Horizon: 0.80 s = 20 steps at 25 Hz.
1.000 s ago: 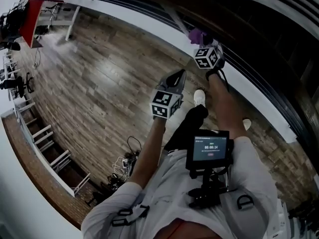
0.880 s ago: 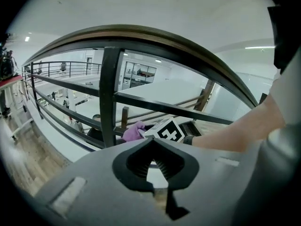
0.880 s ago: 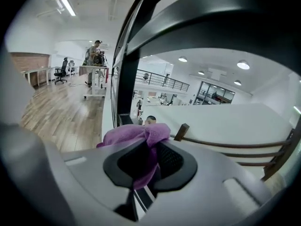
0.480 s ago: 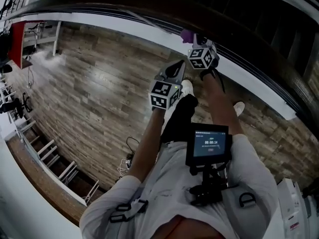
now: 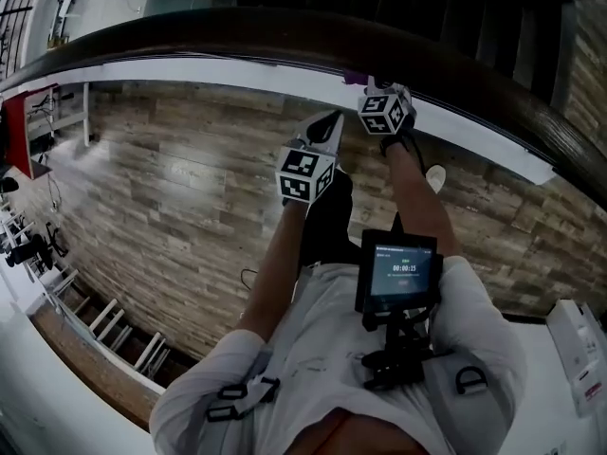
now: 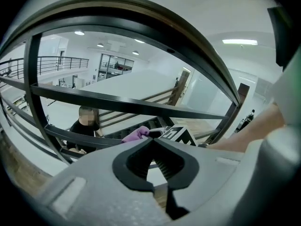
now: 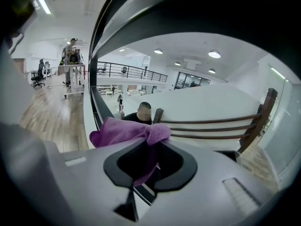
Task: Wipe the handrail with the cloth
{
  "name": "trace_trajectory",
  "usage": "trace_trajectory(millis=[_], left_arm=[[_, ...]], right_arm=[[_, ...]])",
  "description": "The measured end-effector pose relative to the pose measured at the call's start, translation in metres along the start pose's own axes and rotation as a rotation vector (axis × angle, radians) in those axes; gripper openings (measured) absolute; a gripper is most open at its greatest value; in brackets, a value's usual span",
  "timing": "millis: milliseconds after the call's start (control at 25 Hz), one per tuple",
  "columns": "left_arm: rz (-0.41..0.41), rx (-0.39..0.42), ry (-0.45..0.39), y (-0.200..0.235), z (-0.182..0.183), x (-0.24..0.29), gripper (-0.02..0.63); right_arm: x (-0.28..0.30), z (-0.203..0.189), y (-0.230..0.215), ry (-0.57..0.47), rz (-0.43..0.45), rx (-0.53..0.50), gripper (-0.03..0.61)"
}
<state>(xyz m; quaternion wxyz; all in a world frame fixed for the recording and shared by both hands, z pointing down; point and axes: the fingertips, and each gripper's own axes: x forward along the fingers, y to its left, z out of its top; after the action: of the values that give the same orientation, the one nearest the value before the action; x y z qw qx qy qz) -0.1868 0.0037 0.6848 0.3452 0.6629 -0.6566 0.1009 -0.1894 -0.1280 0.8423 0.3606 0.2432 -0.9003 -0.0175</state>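
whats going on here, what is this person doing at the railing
A person stands at a dark handrail with a gripper in each hand. The right gripper is shut on a purple cloth and holds it up by the rail. Whether the cloth touches the rail isn't clear. The left gripper is shut with nothing in it, raised beside the right one.
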Motion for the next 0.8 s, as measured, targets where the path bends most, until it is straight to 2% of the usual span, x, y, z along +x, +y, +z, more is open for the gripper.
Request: trace_trajectory(millis=[200, 360, 480, 800], left_arm=[[-0.060, 0.026, 0.027, -0.055, -0.004, 0.031, 0.000], [-0.102, 0.055, 0.043, -0.121, -0.015, 0.065, 0.000], [-0.131, 0.073, 0.052, -0.151, -0.018, 0.084, 0.000], [-0.205, 0.096, 0.066, -0.177, -0.016, 0.105, 0.000]], right_arm=[[-0.030, -0.038, -0.053, 0.016, -0.053, 0.032, 0.046], [-0.064, -0.088, -0.110, 0.027, -0.100, 0.074, 0.046], [-0.084, -0.117, -0.146, 0.039, -0.141, 0.108, 0.046], [-0.107, -0.143, -0.193, 0.074, -0.228, 0.135, 0.046]])
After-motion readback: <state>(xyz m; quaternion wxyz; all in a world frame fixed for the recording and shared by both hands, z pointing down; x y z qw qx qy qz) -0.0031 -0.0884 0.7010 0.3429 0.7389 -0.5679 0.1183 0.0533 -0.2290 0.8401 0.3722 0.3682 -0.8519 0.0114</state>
